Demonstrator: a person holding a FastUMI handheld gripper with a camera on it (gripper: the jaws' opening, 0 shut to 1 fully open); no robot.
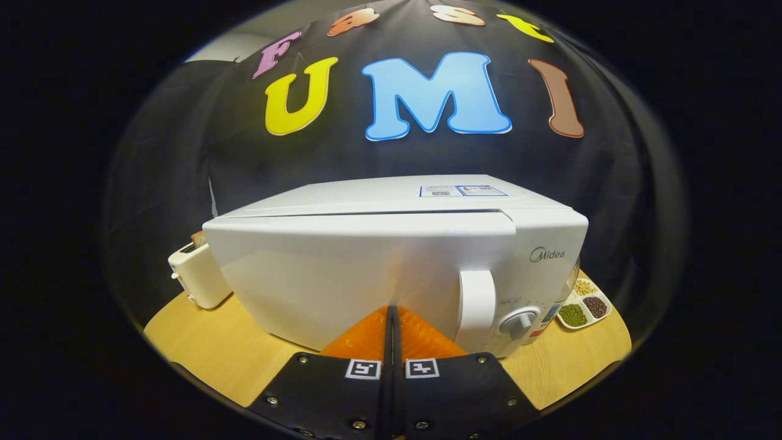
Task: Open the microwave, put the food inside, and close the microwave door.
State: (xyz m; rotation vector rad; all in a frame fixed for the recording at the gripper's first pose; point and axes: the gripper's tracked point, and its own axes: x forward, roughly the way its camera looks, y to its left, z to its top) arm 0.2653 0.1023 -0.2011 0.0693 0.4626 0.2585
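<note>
My tool (391, 308) is closed, its two fingers pressed together with nothing between them, and the tips are at the front of the microwave door (360, 275). The microwave (397, 256) stands on the wooden table (208, 348) with the door closed. Right of my fingers I see the door handle (476, 308) and a round knob (518, 322). Left of the microwave stands a toaster (195, 275). Right of it lies a divided tray (584, 304) with grains and beans.

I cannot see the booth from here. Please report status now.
Gripper shut, empty, tips near the microwave door. Door closed, handle just right of the fingers. Food not held. Nothing blocking.
</note>
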